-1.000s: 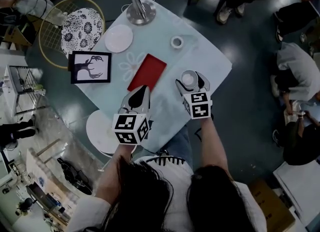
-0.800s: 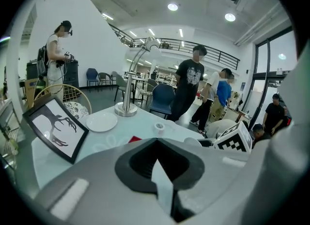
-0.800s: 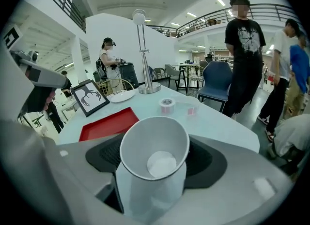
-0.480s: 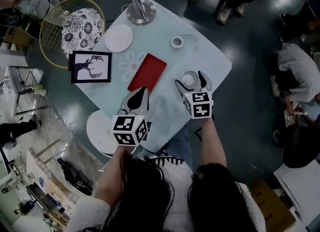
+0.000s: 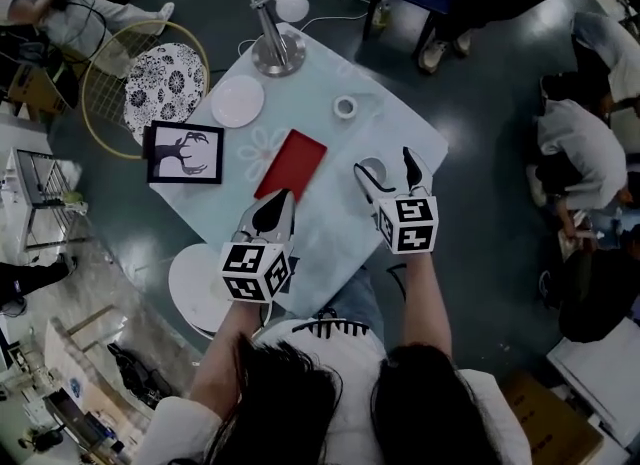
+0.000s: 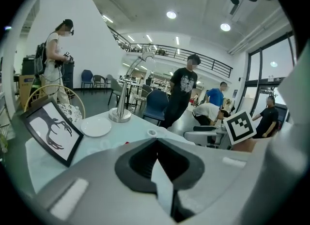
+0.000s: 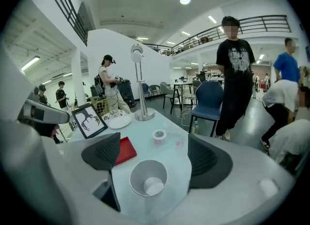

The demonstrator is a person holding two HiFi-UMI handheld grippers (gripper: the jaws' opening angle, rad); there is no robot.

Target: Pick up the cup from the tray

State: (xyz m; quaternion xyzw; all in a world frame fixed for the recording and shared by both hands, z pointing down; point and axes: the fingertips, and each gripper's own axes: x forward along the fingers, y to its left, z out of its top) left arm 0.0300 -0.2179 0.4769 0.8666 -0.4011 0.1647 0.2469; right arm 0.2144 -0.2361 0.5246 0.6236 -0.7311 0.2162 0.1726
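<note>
On the counter [image 5: 395, 118]: one cup [image 5: 373, 166], one red tray [image 5: 291, 164], one white plate [image 5: 237, 101], one roll of tape [image 5: 345, 107], one lamp [image 5: 277, 48], one framed picture [image 5: 184, 153].

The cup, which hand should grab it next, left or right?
Right. The right gripper has its jaws wide apart with the white cup standing between them. The left gripper is shut, off to the side by the red rectangle, with no cup in front of it.

A big open office hall: mezzanine railing [image 7: 261, 24], ceiling downlights [image 7: 184, 0], blue chair [image 7: 210, 100], people [image 7: 233, 64] standing round the desk [image 5: 390, 123]
</note>
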